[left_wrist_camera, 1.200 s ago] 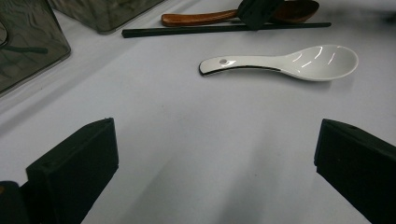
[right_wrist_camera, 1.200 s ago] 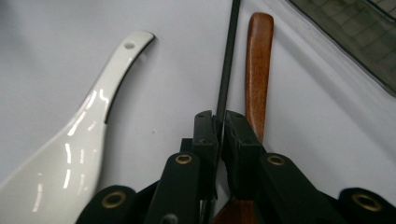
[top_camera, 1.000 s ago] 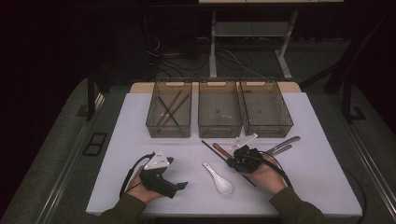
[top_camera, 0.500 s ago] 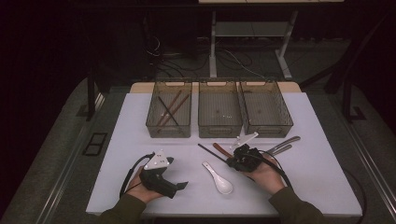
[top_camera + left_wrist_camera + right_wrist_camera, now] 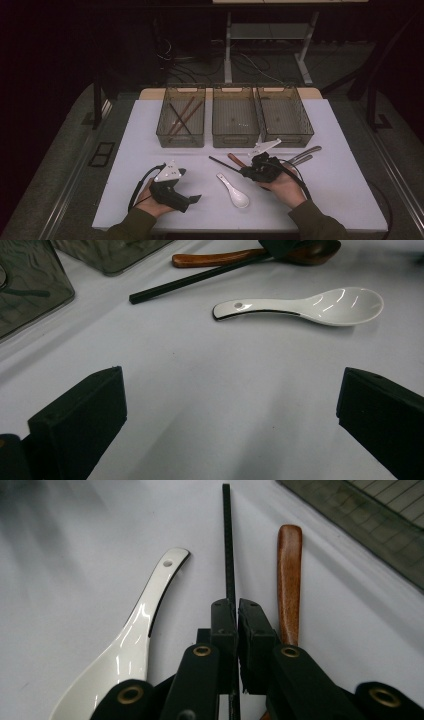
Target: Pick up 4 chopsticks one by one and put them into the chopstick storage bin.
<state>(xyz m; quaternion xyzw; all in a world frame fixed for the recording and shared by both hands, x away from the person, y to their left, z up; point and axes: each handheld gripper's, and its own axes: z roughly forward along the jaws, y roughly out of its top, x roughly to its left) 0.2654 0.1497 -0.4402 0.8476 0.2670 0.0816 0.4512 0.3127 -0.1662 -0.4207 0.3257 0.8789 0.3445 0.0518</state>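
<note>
Here the right tool [image 5: 236, 611] has its jaws pinched tight on a black chopstick [image 5: 228, 545], which runs straight out ahead of them, low over the white counter [image 5: 345, 180]. Just beside the stick on one side lies a wooden spoon [image 5: 289, 575], and on the other a white spoon [image 5: 140, 630], both flat on the counter. In the high view the right tool [image 5: 245, 171] sits in front of the middle bin [image 5: 235, 120], with two metal utensils [image 5: 302, 156] near its far side. The left tool [image 5: 232, 405] rests well apart from all this, its jaws wide with nothing between them. Three clear bins stand in a row at the back; the left bin [image 5: 181, 120] holds several sticks.
</note>
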